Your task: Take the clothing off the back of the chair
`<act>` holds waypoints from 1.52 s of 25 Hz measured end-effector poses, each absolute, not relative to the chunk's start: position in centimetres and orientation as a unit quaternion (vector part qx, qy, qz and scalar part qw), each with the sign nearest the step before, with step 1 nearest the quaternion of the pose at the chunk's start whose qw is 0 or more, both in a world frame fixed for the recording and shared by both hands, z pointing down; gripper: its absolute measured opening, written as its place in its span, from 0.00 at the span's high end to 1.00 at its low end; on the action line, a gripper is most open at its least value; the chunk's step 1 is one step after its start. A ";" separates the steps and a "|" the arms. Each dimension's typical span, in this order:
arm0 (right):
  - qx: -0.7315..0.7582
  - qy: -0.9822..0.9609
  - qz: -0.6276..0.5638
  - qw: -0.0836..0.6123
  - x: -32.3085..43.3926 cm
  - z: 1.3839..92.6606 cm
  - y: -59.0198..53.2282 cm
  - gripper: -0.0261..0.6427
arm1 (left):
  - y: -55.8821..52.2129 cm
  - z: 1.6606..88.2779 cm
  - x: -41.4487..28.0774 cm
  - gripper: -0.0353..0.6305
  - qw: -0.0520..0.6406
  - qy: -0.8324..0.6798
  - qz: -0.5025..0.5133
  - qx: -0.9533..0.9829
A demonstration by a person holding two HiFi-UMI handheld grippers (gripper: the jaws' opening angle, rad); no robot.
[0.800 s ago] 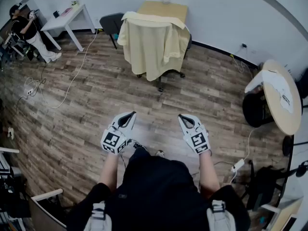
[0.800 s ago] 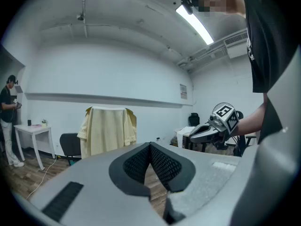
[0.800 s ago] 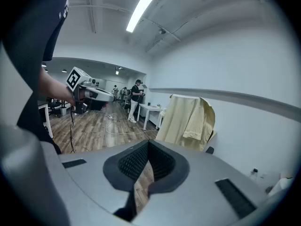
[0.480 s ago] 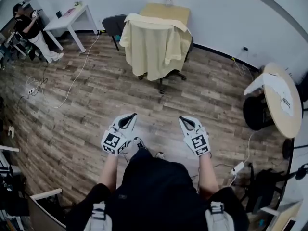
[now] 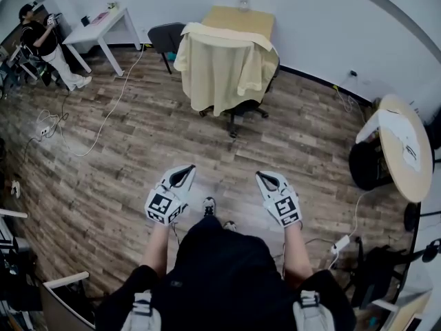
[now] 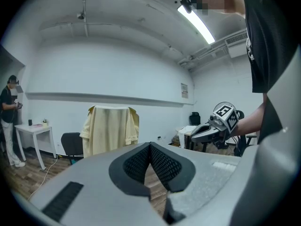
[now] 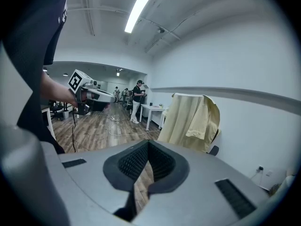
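A pale yellow shirt (image 5: 220, 67) hangs over the back of a black office chair (image 5: 241, 107) across the wooden floor, well ahead of me. It also shows as the shirt (image 6: 109, 128) in the left gripper view and the shirt (image 7: 190, 121) in the right gripper view. My left gripper (image 5: 185, 169) and right gripper (image 5: 260, 176) are held side by side at waist height, both shut and holding nothing. Each is far from the chair. The left gripper (image 6: 150, 146) points at the shirt, and the right gripper (image 7: 148, 142) points a little left of it.
A wooden desk (image 5: 238, 16) stands behind the chair, with a dark chair (image 5: 162, 36) to its left. A white table (image 5: 96, 26) and a person (image 5: 41, 43) are at far left. Cables (image 5: 103, 116) trail over the floor. A round table (image 5: 400, 143) stands at right.
The chair and shirt have shifted slightly right and nearer in the head view as I step forward. Both grippers keep the same shut pose.
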State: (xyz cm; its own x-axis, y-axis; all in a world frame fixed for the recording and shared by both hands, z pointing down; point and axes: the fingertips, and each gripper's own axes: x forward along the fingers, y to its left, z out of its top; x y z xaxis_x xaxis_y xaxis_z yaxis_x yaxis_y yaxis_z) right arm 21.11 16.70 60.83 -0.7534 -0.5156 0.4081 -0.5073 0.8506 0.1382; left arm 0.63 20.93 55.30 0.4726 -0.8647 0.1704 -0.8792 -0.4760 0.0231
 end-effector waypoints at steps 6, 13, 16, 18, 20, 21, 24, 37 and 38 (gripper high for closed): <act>0.276 -0.932 -0.007 0.236 20.0 61.4 15.1 0.97 | 18.6 54.9 -1.4 0.95 0.057 -0.511 0.053 0.856; 0.294 -0.923 -0.003 0.248 18.9 61.6 13.1 0.97 | 15.9 55.0 -3.9 0.95 0.074 -0.508 0.037 0.857; 0.296 -0.923 -0.001 0.247 17.9 61.6 12.0 0.97 | 14.6 54.8 -4.9 0.95 0.071 -0.506 0.038 0.858; 0.299 -0.922 -0.001 0.245 17.2 61.5 11.4 0.97 | 13.7 54.7 -5.6 0.95 0.067 -0.503 0.039 0.861; 0.302 -0.921 -0.001 0.245 16.5 61.5 10.8 0.97 | 13.1 54.7 -6.2 0.95 0.067 -0.501 0.041 0.862; 0.303 -0.921 0.000 0.244 16.2 61.4 10.6 0.97 | 12.8 54.8 -6.4 0.95 0.067 -0.500 0.041 0.862; 0.307 -0.919 0.000 0.249 15.2 61.2 9.6 0.97 | 11.8 54.6 -7.3 0.95 0.064 -0.498 0.042 0.864; 0.324 -0.913 -0.002 0.248 12.0 61.6 6.1 0.97 | 7.6 55.4 -10.5 0.95 0.067 -0.478 0.042 0.875; 0.326 -0.912 -0.001 0.249 11.8 61.7 6.1 0.97 | 7.5 55.4 -10.7 0.95 0.065 -0.476 0.043 0.876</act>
State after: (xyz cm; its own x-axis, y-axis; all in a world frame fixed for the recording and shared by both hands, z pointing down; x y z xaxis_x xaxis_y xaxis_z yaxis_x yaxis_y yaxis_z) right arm 11.84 6.06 61.69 -0.6641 -0.5950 0.4528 -0.5935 0.7878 0.1647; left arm -10.68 7.48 55.39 0.5423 -0.8289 0.1370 -0.8401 -0.5374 0.0738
